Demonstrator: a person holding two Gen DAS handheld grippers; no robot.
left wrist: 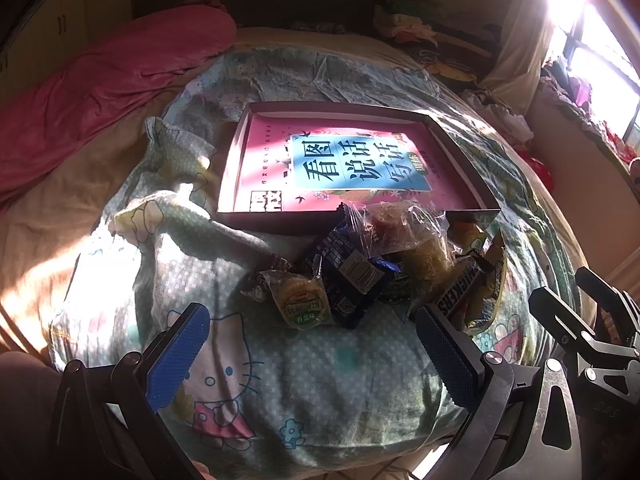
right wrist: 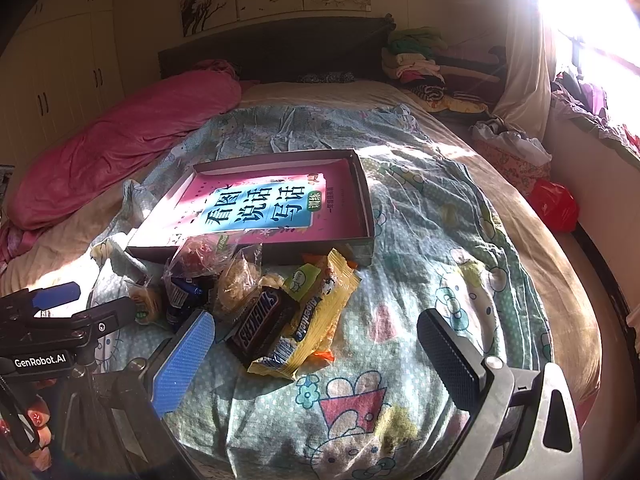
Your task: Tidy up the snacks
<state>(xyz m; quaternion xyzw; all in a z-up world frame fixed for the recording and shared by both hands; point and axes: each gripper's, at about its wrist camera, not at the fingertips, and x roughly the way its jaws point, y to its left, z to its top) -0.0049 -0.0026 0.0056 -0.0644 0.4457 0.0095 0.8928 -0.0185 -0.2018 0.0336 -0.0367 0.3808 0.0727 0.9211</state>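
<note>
A pile of wrapped snacks lies on the patterned quilt just in front of a shallow box [left wrist: 230, 184] [right wrist: 362, 184] with a pink book lying in it. The pile holds a brown Snickers bar [left wrist: 460, 294] [right wrist: 260, 324], a yellow packet [right wrist: 320, 312], a dark blue packet [left wrist: 352, 276], a round cake in clear wrap [left wrist: 302, 300] and clear bags of pastry [left wrist: 412, 236] [right wrist: 240, 276]. My left gripper [left wrist: 312, 360] hovers open just short of the pile. My right gripper [right wrist: 316, 360] is open too, its left pad beside the Snickers bar. Neither holds anything.
A pink duvet [right wrist: 120, 140] lies along the bed's left side. Folded clothes [right wrist: 420, 64] are stacked at the headboard's right, with a red bag [right wrist: 554, 204] beside the bed. Bright sun comes through the window [right wrist: 592, 8]. The right gripper's frame [left wrist: 592, 332] shows at the left view's edge.
</note>
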